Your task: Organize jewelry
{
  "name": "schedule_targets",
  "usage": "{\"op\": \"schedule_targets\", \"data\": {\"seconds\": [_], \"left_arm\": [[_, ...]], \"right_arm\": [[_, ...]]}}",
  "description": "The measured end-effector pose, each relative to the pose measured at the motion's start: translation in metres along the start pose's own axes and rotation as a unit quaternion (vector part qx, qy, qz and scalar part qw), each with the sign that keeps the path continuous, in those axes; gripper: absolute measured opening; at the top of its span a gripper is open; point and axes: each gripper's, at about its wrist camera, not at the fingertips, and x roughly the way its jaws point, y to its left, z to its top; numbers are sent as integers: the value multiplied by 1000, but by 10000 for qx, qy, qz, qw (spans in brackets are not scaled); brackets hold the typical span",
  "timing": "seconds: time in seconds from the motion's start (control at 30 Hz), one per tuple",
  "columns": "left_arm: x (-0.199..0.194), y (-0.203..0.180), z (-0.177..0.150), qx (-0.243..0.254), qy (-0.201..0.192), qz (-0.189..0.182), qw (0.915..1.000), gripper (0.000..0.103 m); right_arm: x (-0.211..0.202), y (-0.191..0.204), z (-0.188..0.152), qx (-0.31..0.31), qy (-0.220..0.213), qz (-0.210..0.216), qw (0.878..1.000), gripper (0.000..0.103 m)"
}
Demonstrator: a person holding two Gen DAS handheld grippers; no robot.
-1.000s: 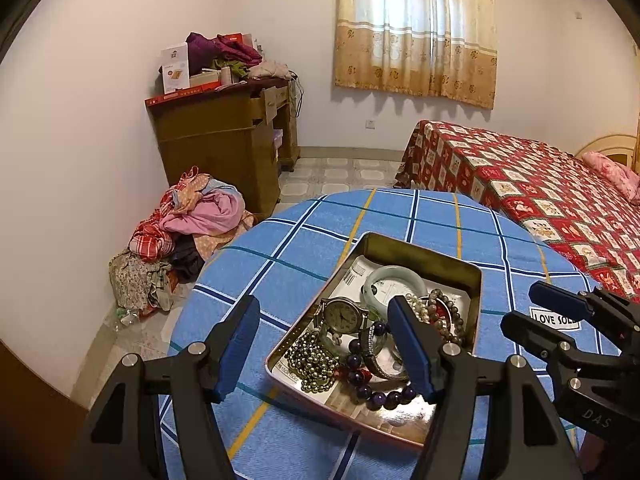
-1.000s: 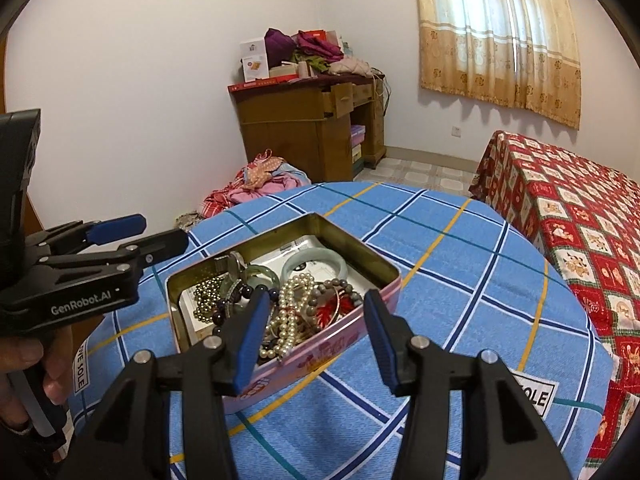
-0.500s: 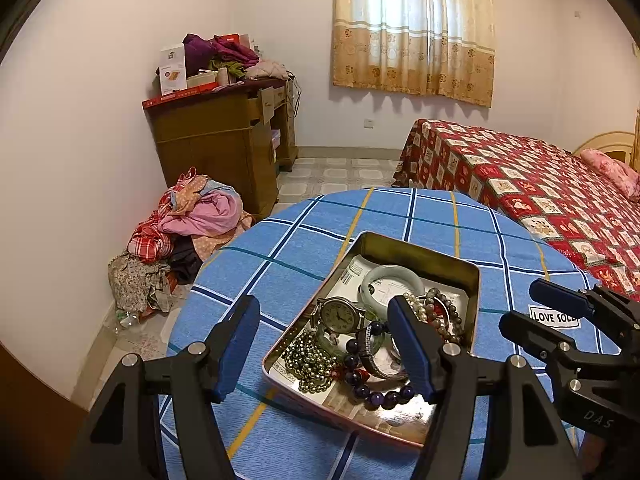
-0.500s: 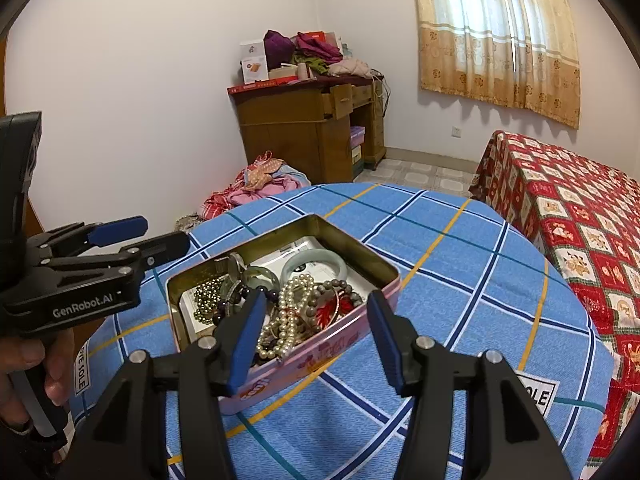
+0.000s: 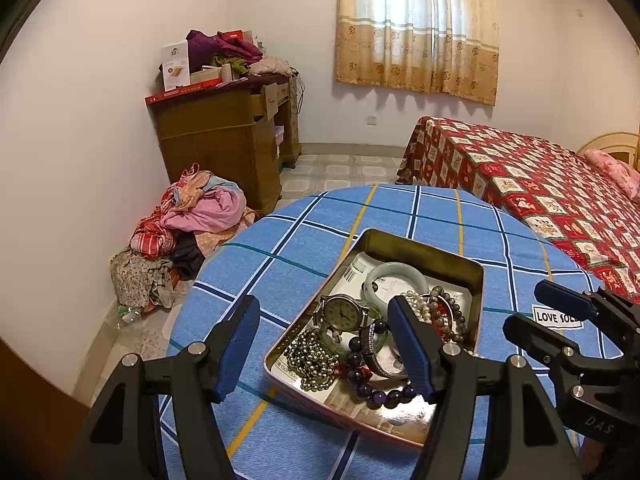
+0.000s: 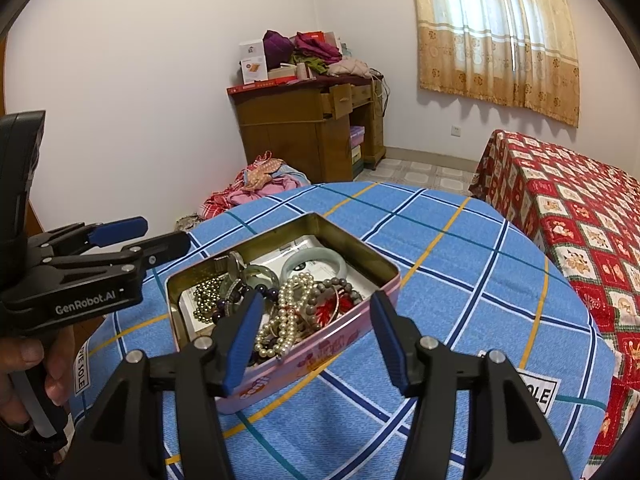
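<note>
An open pink tin [image 6: 352, 334] [image 5: 478, 274] sits on the blue checked tablecloth [image 6: 460, 264] and holds tangled jewelry: a wristwatch [image 5: 342, 312], a pale green bangle [image 5: 394, 274] [image 6: 314, 260], a pearl strand [image 6: 286, 312], dark purple beads [image 5: 380, 394] and brass beads [image 5: 314, 356]. My left gripper [image 5: 326, 346] hovers open over the tin's near left side, holding nothing. My right gripper [image 6: 316, 336] hangs above the tin's near corner; its jaws are opening and grip nothing. Each gripper shows at the edge of the other's view.
The round table [image 5: 280, 264] falls off to the floor at left, where a heap of clothes [image 5: 192, 220] lies. A wooden cabinet [image 5: 224, 140] stands by the wall; a bed with a red patterned cover [image 5: 540, 184] lies at right. A hand [image 6: 24, 364] grips the left tool's handle.
The right gripper's jaws have spread wider. Both grippers hold their places over the tin, and the jewelry lies as before.
</note>
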Motion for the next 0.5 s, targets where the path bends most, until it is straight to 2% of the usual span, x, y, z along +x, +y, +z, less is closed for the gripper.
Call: {"op": "schedule_targets", "data": {"seconds": [0.07,0.3,0.5], "left_arm": [[2,0,1,-9,30,-62,10000,67],[1,5,2,-138,4,89,9999,67],[4,4,1,-91,27,210,9997,74]], "right_arm": [[0,0,0,-2,-1,1,10000,59],[0,0,0,-3,-5,-4,10000,60],[0,0,-2,8,-3,0,10000,62]]}}
